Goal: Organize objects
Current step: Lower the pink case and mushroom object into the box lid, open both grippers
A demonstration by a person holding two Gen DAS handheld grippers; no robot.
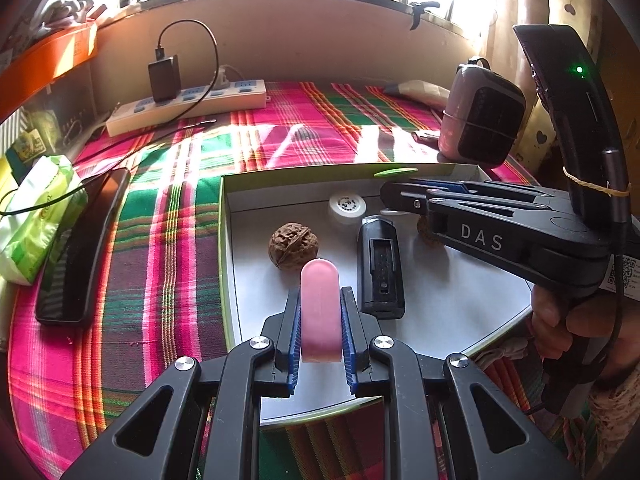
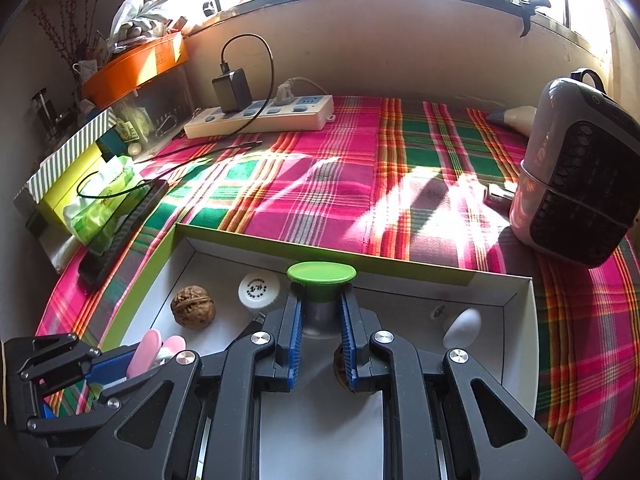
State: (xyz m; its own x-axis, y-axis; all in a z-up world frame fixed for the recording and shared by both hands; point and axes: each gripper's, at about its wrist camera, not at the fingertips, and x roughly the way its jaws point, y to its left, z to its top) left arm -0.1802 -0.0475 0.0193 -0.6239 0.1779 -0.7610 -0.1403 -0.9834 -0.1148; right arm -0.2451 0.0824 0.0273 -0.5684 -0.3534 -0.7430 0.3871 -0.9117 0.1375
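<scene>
A shallow white box with a green rim (image 1: 222, 240) (image 2: 168, 256) lies on the plaid cloth. My left gripper (image 1: 320, 308) is shut on a pink oblong case (image 1: 320, 312) and holds it over the box; it also shows in the right wrist view (image 2: 146, 350). My right gripper (image 2: 320, 312) is shut on a small grey bottle with a green cap (image 2: 321, 273) inside the box, and it reaches in from the right in the left wrist view (image 1: 396, 194). In the box lie a walnut (image 1: 293, 245) (image 2: 193, 305), a white round cap (image 1: 347, 205) (image 2: 259, 292), a black rectangular device (image 1: 380, 268), a white egg-shaped piece (image 2: 462, 326) and a second walnut (image 2: 341, 370) under my right fingers.
A dark phone (image 1: 80, 248) (image 2: 120, 232) and a green tissue pack (image 1: 36, 216) lie left of the box. A white power strip with a black charger (image 1: 188, 106) (image 2: 260, 118) sits at the back. A pink and black heater (image 1: 484, 120) (image 2: 576, 184) stands at the right.
</scene>
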